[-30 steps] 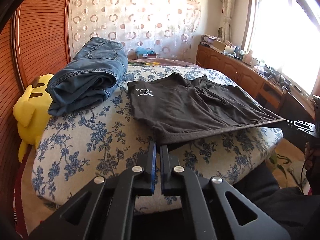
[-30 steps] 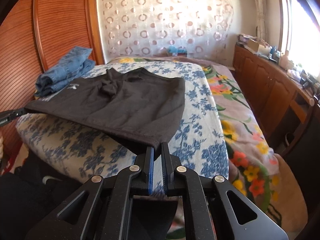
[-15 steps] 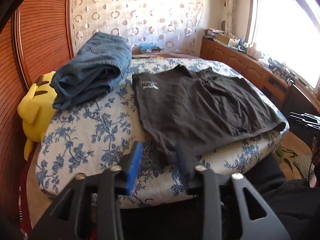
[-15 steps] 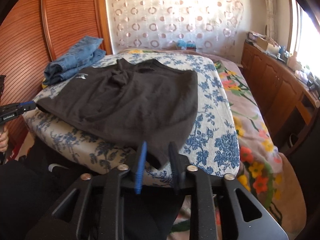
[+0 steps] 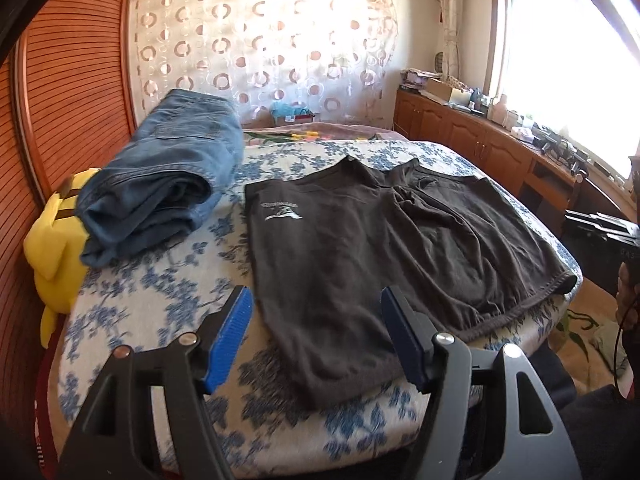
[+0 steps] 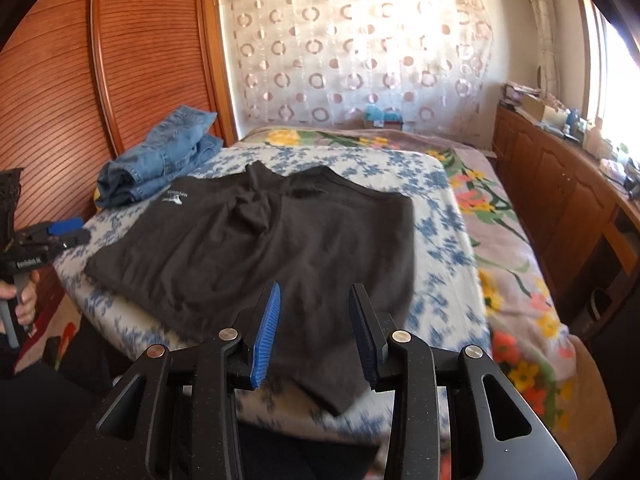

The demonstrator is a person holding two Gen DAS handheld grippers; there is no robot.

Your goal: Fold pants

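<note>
Dark brown shorts (image 5: 380,248) with a small white logo lie flat on the blue-flowered bed cover (image 5: 152,312), their near corners drooping over the bed's front edge. My left gripper (image 5: 318,308) hovers above the near left corner, its jaws opening, blue pads apart and clear of the cloth. In the right wrist view the same shorts (image 6: 260,240) spread out ahead, and my right gripper (image 6: 314,304) stands over the near right corner, its jaws opening with nothing pressed between them. The left gripper (image 6: 66,232) also shows at that view's left edge, held by a hand.
Folded blue jeans (image 5: 168,172) lie at the bed's far left beside a yellow plush toy (image 5: 56,248). A ribbed wooden headboard (image 6: 120,64) rises on the left. Wooden cabinets (image 6: 560,188) with clutter line the right wall under a window. A flowered blanket (image 6: 508,264) covers the right side.
Both grippers were shut on the shorts' near corners, holding them taut and lifted. They have let go and opened, and the shorts now lie slack on the bed. Both have backed off slightly.
</note>
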